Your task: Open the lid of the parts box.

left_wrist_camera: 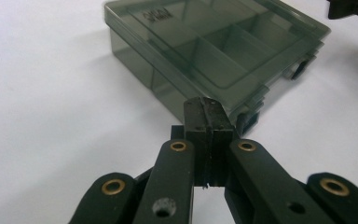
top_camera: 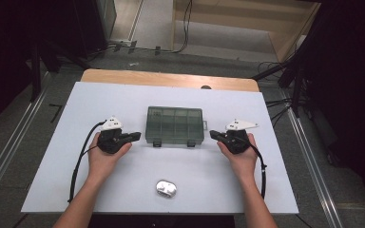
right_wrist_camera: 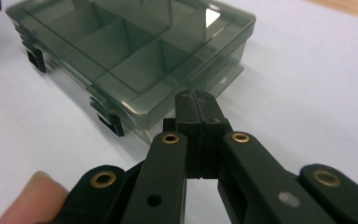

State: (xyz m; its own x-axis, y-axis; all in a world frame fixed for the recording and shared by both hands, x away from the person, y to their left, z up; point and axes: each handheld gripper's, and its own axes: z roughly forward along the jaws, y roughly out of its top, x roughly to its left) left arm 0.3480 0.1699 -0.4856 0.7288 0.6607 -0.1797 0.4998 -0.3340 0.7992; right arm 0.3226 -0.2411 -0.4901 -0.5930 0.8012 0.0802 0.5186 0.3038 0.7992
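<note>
On white table [top_camera: 76,142]: one closed compartment box [top_camera: 174,124], one silver object [top_camera: 166,188]; two grippers, left [top_camera: 135,137] and right [top_camera: 213,134], fingers pressed together, empty.

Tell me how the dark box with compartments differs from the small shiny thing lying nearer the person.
The compartment box is a flat rectangle of smoky see-through plastic; the shiny object is rounded, silvery and opaque. The box is much the larger. The box lies at mid-table between the left hand-held gripper and the right hand-held gripper, both shut and empty; the shiny object lies near the front edge, apart from both. Both rest on the white table, untouched.
</note>
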